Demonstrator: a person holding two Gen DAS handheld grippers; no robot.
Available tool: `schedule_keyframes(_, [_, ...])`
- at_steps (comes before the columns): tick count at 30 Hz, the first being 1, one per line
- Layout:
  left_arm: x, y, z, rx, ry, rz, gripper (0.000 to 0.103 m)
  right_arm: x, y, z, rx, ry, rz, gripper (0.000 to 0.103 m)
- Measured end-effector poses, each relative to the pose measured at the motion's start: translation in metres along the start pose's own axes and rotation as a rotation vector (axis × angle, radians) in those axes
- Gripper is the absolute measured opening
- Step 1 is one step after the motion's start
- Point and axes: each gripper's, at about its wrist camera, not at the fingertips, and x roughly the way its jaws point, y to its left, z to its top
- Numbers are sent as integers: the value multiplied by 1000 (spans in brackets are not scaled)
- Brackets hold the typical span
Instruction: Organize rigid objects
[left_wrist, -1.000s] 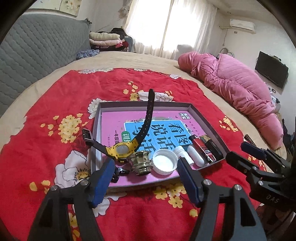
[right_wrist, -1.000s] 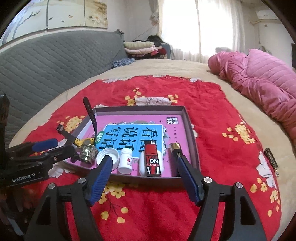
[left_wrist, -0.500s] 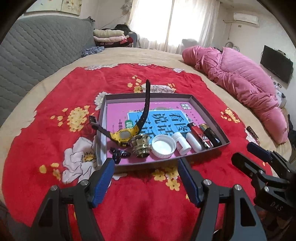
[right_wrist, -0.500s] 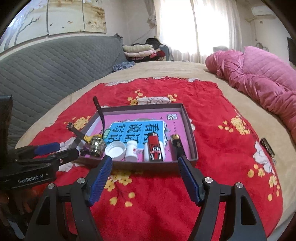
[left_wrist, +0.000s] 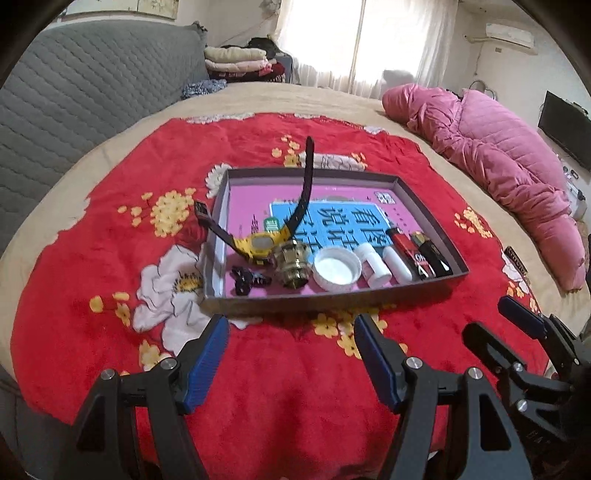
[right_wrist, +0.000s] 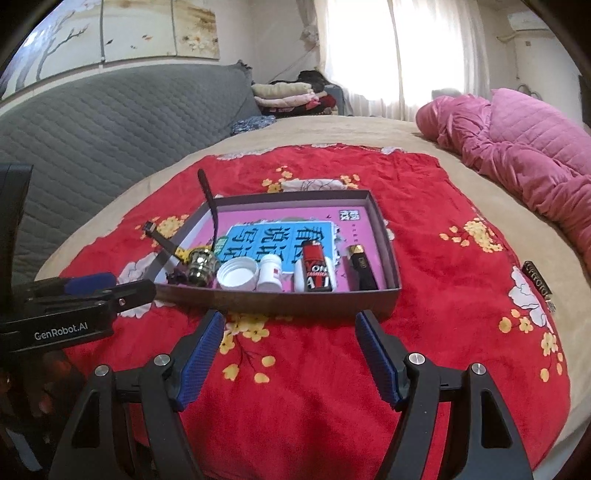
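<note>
bedroom, red floral blanket (left_wrist: 295, 387) on bed. tray (left_wrist: 334, 304) holds watch (left_wrist: 260, 245), brass fitting (left_wrist: 293, 264), cap (left_wrist: 337, 266), bottle (right_wrist: 269, 275), lighters – one row. left tongs (left_wrist: 291, 360) and right tongs (right_wrist: 288, 352) apart, empty, short of tray. we judge sorting near done – approach low, avoid upright strap.
</note>
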Motion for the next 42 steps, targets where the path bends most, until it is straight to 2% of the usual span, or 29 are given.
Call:
schedule_keyframes(12, [5,-10,-11,-17,53,1,70,11,3,-6,-42,27,-33,75])
schedule_keyframes(42, [15,-6,-16,-25,83,8,70,17,6,-10,-58,46,-44,75])
